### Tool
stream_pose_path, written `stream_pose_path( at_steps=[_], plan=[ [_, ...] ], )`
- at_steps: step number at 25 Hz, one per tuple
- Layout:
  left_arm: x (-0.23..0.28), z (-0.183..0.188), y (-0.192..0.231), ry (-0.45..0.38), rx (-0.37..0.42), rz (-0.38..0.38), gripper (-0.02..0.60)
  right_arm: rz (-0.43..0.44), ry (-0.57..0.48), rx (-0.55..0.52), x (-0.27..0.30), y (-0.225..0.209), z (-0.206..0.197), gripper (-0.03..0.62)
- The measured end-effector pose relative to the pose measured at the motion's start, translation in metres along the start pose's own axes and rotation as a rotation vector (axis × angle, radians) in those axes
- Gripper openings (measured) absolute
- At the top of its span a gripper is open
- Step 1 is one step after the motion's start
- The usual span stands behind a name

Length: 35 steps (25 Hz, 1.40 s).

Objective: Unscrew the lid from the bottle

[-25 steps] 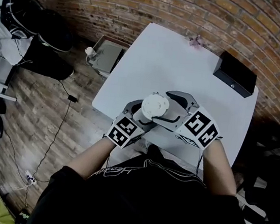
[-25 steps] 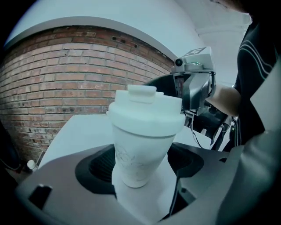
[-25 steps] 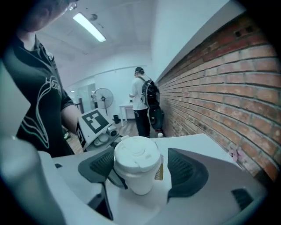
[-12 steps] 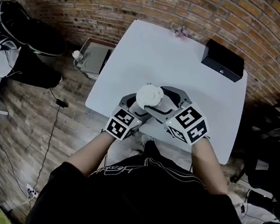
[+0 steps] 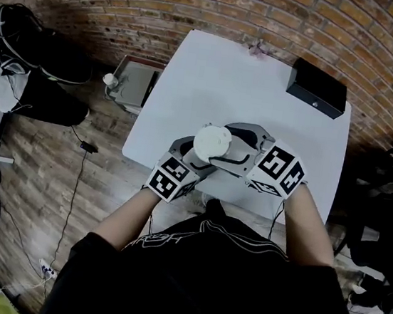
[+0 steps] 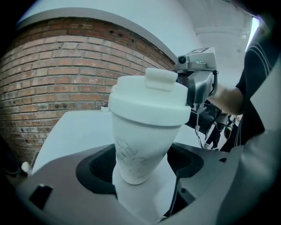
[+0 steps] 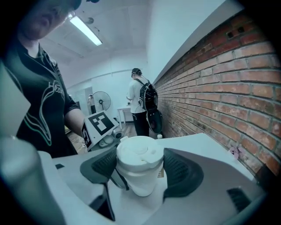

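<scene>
**Bottle (image 6: 138, 149) gripped at body and lid, above the near edge of the surface**

The left gripper (image 6: 142, 163) has its fingers (image 6: 99, 167) closed on the lower body of the white bottle. A dark ribbed pad lies against each side of it, just above the rounded base. A faint line drawing shows on the bottle's wall between the pads.

The right gripper (image 7: 139, 169) comes in from the opposite side. Its fingers (image 7: 182, 169) have just been closing, and the lid (image 7: 139, 154) sits between them. Both pads now lie against the lid's rim, and the jaws stand wide because the lid is broad. The lid is white, with a raised flip tab on top, and it is still seated on the bottle.

From the head view, the bottle stands upright between the two grippers at the near edge of the white surface (image 5: 220, 84). Whether its base touches the surface cannot be told. The marker cubes (image 5: 280, 172) sit just behind the fingers, with the person's bare forearms leading back to a black shirt.

Farther out, a black box (image 5: 317, 88) lies at the far right corner of the surface, well apart from the bottle. A small pink thing (image 5: 256, 49) rests at the far edge. A brick wall (image 5: 202, 3) runs behind the surface. In the right gripper view, another person with a backpack (image 7: 140, 103) stands beside that wall, facing away.
</scene>
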<state>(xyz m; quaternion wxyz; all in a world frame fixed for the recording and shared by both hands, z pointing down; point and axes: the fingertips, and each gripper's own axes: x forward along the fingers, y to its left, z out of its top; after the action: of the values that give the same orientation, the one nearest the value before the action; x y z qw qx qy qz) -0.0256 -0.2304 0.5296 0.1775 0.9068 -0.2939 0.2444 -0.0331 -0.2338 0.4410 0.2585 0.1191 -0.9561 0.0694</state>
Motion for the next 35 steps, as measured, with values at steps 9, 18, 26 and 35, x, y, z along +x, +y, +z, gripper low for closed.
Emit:
stream_pose_path(
  at_steps=[9, 18, 26, 35],
  plan=[
    [0.000, -0.001, 0.000, 0.033, 0.022, -0.031, 0.380, 0.296, 0.092, -0.207, 0.002, 0.001, -0.001, 0.333],
    [0.000, -0.002, -0.001, 0.077, 0.030, -0.056, 0.380, 0.453, 0.188, -0.286, 0.003, 0.002, 0.000, 0.333],
    [-0.002, -0.001, 0.002, 0.068, 0.036, -0.067, 0.380, 0.280, 0.127, -0.219, 0.001, 0.004, 0.010, 0.405],
    [0.000, 0.000, 0.002, 0.030, 0.050, -0.066, 0.380, -0.079, -0.051, 0.016, -0.001, 0.005, 0.017, 0.402]
  ],
)
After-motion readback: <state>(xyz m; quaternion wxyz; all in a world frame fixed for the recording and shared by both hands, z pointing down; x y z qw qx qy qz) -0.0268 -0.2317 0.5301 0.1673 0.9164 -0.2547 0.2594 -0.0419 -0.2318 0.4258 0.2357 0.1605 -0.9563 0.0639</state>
